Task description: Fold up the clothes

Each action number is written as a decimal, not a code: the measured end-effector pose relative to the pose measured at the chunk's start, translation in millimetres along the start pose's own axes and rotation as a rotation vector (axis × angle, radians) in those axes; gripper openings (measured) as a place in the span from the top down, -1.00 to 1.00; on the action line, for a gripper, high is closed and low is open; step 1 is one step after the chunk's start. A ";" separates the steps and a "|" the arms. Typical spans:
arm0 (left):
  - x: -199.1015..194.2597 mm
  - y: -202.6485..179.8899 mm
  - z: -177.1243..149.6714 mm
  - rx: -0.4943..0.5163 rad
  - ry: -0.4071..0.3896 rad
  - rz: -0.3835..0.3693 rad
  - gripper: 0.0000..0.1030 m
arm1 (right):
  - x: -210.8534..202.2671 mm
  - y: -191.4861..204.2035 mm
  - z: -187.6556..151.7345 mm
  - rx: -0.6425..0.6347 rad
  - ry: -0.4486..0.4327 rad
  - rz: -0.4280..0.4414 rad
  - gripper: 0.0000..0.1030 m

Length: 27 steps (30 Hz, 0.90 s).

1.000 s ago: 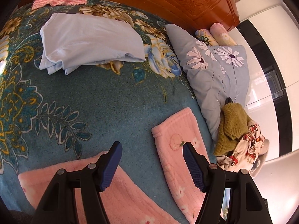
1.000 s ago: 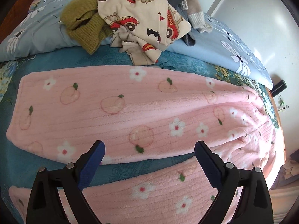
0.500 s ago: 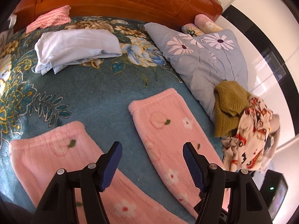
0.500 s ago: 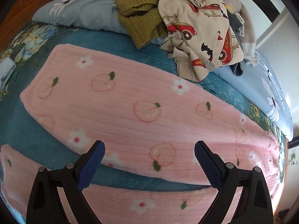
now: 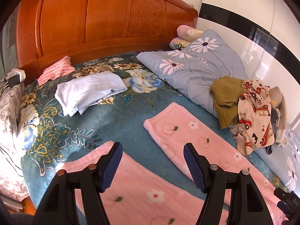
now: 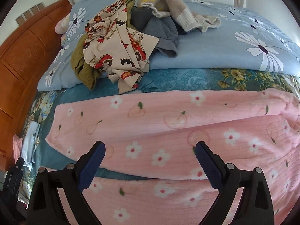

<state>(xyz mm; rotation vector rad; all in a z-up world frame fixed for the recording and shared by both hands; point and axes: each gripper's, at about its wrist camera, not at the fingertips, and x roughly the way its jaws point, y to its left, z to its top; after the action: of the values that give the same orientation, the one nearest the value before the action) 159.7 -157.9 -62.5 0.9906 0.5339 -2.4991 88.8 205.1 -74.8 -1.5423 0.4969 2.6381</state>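
Bed with teal floral blanket [image 5: 120,123] and carved wooden headboard [image 5: 105,16]. Pink pajama pants [image 6: 168,131] lie flat (legs spread apart); left tool [image 5: 152,164] and right tool [image 6: 149,166] hover above, jaws apart, empty.

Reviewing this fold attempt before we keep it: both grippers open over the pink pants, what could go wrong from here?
1. The pink fleece pants lie with legs apart; the left gripper hovers over the gap between them, so a pinch there could catch the teal blanket instead.
2. The right gripper sits over the leg edges; it may grab one layer only and skew the fold.
3. The unfolded pile lies close behind the far leg; a sweep could drag it.
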 end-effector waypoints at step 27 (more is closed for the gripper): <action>-95.3 117.4 -17.4 -0.449 -0.034 -0.057 -0.47 | -44.3 -48.2 -41.6 0.012 0.014 0.122 -0.88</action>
<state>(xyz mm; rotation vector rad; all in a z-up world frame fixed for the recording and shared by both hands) 290.9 -228.1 -30.1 0.7629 1.0653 -2.2853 155.7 243.8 -67.8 -1.5766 0.6258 2.7084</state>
